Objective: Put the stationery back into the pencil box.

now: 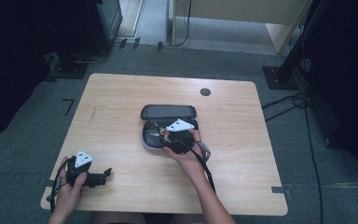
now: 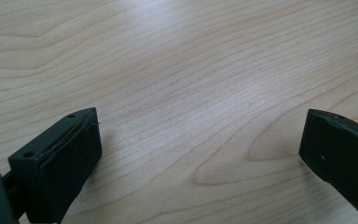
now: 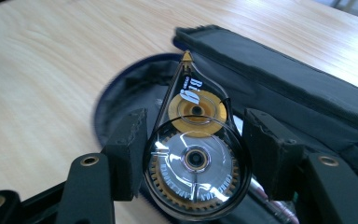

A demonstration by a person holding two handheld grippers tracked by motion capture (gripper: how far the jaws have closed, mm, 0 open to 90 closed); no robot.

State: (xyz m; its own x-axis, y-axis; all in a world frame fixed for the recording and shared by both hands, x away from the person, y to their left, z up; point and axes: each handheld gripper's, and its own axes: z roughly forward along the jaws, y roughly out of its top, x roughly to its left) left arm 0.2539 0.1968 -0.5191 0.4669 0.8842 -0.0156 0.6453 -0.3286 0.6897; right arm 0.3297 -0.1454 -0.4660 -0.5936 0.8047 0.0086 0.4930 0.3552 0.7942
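Observation:
My right gripper (image 3: 198, 135) is shut on a clear teardrop-shaped correction tape (image 3: 196, 158) with gold gears inside, its pads pressing on both sides of the round body. The tape's tip points away, over an open black pencil case (image 3: 279, 88). In the high view the right gripper (image 1: 165, 135) hovers above the case (image 1: 168, 112) at the table's middle. My left gripper (image 1: 105, 175) rests at the table's front left corner, held by a hand. Its jaws (image 2: 200, 135) stand wide open over bare wood with nothing between them.
The light wooden table (image 1: 121, 93) has a round black grommet (image 1: 205, 92) near its far edge. Dark equipment stands (image 1: 284, 70) and cables (image 1: 303, 100) lie on the grey carpet around the table.

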